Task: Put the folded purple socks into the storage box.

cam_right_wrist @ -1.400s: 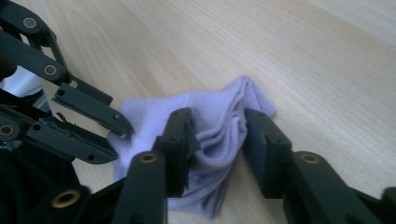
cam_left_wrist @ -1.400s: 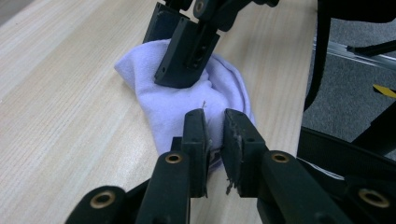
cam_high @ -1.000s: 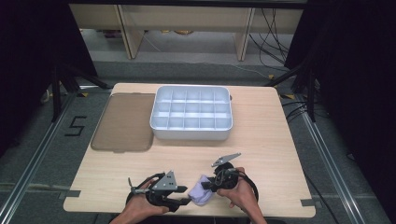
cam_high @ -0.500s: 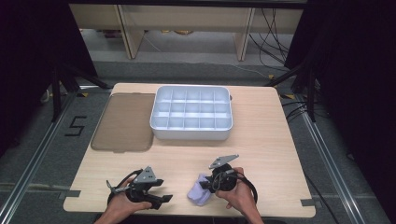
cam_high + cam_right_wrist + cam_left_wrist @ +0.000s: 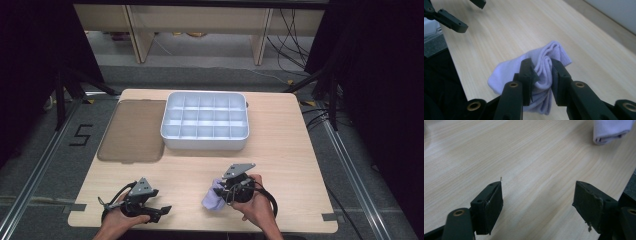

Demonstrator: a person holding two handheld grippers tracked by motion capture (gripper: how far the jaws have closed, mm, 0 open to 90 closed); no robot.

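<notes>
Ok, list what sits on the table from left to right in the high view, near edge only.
Left gripper, fingers open over bare wood → pale lilac cloth → right gripper, fingers shut on that cloth.

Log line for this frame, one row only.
right gripper: shut on rolled sock | left gripper: jaws just opened, nothing between | divided tray: untouched

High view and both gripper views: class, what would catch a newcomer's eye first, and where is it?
The pale lilac folded cloth stands out first, pinched between the jaws of the right gripper near the front edge of the light wooden table. Next comes the white plastic compartment tray at the table's middle back, with a flat brown lid lying to its left. The left gripper hangs open over bare wood.
</notes>
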